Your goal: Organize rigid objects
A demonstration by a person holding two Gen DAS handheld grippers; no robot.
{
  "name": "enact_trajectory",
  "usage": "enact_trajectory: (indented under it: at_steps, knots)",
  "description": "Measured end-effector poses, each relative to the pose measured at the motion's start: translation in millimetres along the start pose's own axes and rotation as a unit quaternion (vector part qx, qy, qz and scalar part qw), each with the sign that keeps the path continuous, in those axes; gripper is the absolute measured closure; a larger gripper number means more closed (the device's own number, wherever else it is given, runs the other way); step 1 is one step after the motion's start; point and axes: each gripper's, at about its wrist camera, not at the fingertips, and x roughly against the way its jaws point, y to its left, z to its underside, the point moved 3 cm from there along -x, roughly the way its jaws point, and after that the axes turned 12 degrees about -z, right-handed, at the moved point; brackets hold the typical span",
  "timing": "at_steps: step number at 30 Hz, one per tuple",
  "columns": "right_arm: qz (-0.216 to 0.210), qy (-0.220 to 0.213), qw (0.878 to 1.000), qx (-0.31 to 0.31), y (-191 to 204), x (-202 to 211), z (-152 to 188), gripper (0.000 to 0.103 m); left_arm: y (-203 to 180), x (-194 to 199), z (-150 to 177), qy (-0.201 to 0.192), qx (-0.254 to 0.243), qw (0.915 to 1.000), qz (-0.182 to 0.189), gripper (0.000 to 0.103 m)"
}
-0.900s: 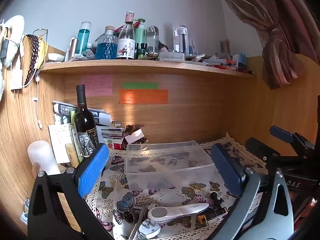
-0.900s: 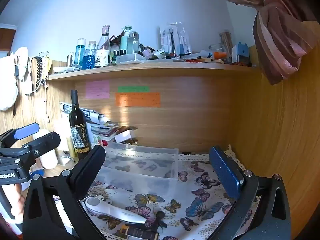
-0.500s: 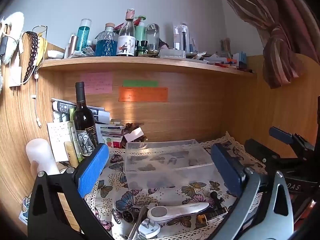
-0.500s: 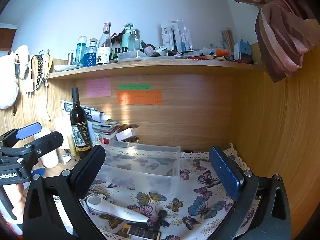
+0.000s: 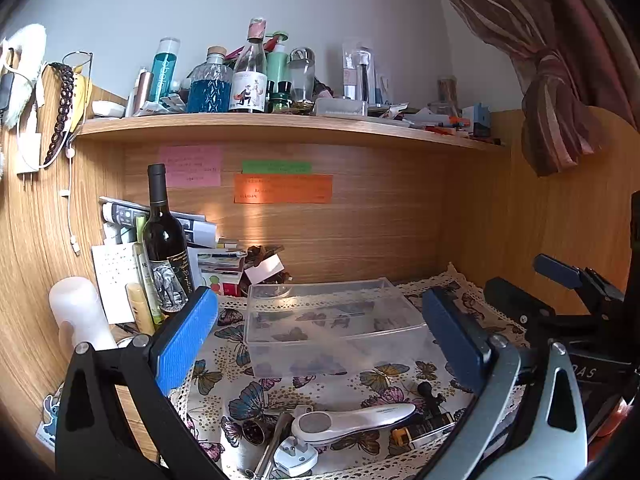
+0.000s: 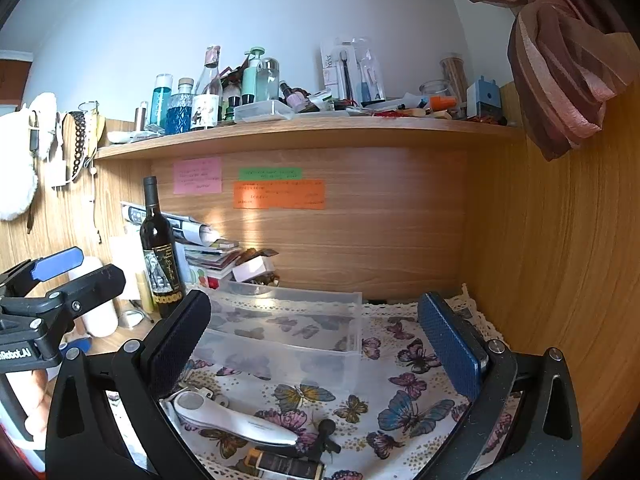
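above the butterfly cloth (image 5: 224,384), both grippers' jaws stand apart, empty, facing the clear box (image 5: 332,320).

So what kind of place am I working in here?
Probably a home desk nook: a cluttered shelf of bottles, sticky notes on the wood back panel, and a butterfly cloth under a clear bin.

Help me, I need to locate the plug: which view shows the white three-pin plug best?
The left wrist view: the white three-pin plug lies in plain sight beside the white long-handled tool. The right wrist view does not show it.
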Motion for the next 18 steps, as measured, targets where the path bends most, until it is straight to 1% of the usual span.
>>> enact_trajectory:
  at_steps: [11, 18]
  knots:
    - [0.001, -0.004, 1.0, -0.001, 1.0, 0.5, -2.3, 0.0, -1.2, 0.7, -3.2, -0.001, -0.003, 1.0, -0.004, 0.0]
    - [-0.002, -0.003, 1.0, -0.001, 2.3, 1.0, -1.6, 0.0, 0.7, -2.4, -4.7, 0.002, 0.004, 1.0, -0.004, 0.0]
